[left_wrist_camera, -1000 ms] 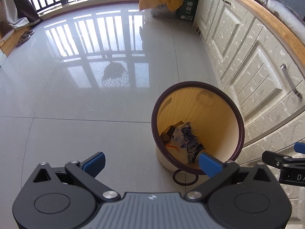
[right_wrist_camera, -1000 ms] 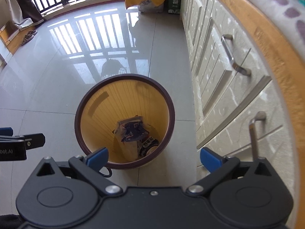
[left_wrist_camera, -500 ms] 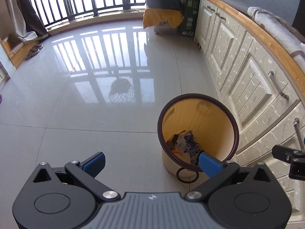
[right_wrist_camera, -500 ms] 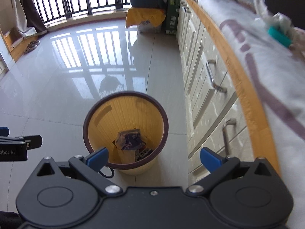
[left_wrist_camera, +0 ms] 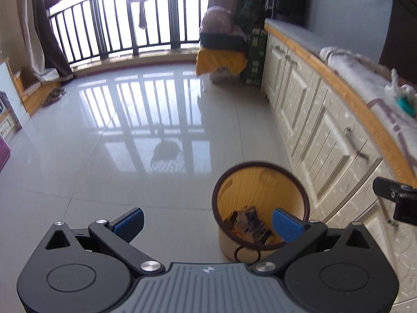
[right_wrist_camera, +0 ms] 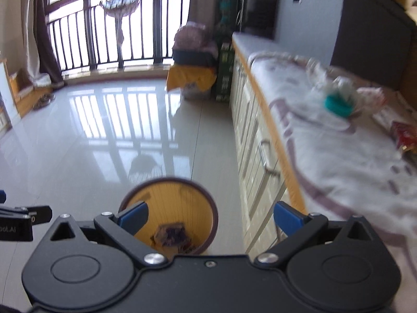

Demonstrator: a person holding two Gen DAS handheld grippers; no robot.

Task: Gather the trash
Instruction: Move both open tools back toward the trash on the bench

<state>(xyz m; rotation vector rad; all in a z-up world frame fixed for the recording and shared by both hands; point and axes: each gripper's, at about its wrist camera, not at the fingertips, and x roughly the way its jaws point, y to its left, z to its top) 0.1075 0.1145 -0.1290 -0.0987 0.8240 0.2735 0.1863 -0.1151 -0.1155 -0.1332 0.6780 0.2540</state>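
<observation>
L gripper (left_wrist_camera: 207,220): jaws spread wide, nothing held. Bin (left_wrist_camera: 260,206) is seen on the floor at approx 1 o'clock from it, wrappers already inside. R gripper (right_wrist_camera: 211,215): also spread wide, empty. Remaining trash (right_wrist_camera: 338,101), a teal item w/ crumpled plastic, is seen on the cloth-covered counter (right_wrist_camera: 325,156) at approx 2 o'clock from R; long axis can't be told (blurred). R is judged nearer, so the reach is likely R's.

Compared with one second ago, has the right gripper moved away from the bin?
Yes. The right gripper has lifted and pulled back: the bin now looks smaller and lower in its view, and the counter top with a teal item has appeared.
</observation>
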